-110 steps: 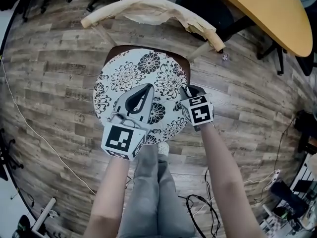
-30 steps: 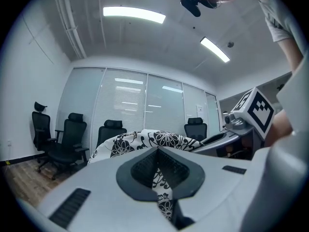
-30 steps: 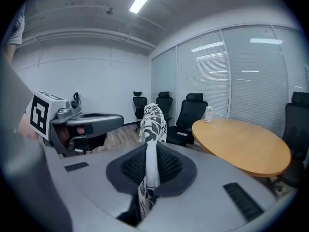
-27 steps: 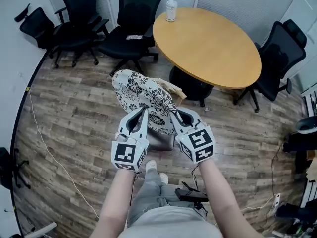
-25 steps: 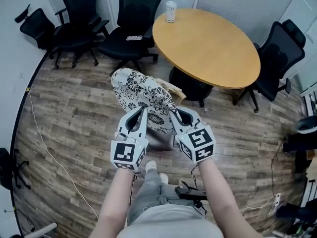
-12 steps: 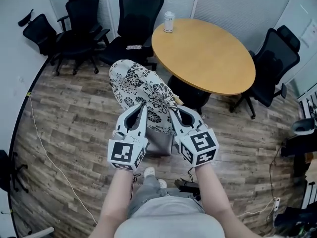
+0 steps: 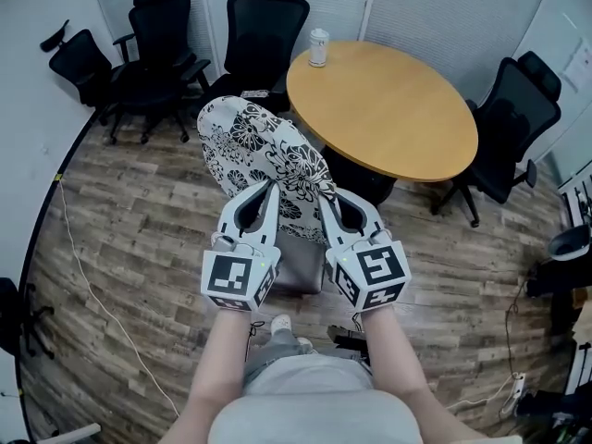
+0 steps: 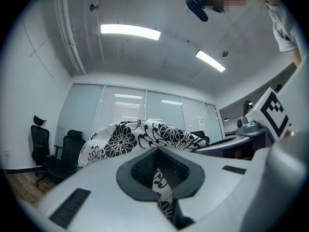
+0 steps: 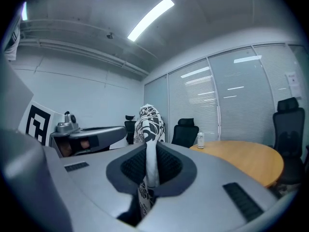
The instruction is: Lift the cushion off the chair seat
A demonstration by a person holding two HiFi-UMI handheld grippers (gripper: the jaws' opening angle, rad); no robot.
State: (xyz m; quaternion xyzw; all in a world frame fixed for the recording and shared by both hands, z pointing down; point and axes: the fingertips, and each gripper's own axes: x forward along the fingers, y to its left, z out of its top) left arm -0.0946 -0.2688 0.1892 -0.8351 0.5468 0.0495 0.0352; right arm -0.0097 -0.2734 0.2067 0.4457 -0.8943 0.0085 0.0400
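Note:
A round cushion [image 7: 259,151] with a black-and-white flower print hangs in the air, tilted up and away from me. My left gripper [image 7: 267,187] is shut on its near edge, and my right gripper [image 7: 326,198] is shut on the same edge a little to the right. In the left gripper view the patterned cloth [image 8: 145,135] is pinched between the dark pads [image 8: 140,170]. The right gripper view shows the cushion [image 9: 150,122] edge-on, clamped between that gripper's pads [image 9: 169,167]. Far below, between the two grippers, lies the bare chair seat [image 7: 298,265].
A round wooden table [image 7: 398,118] with a can [image 7: 319,47] on it stands beyond the cushion to the right. Black office chairs [image 7: 264,30] line the far wall, with another [image 7: 518,109] at the right. A cable [image 7: 88,280] runs over the wood floor at the left.
Both grippers have risen together with the cushion, which now hangs higher above the chair seat and reaches further up the view.

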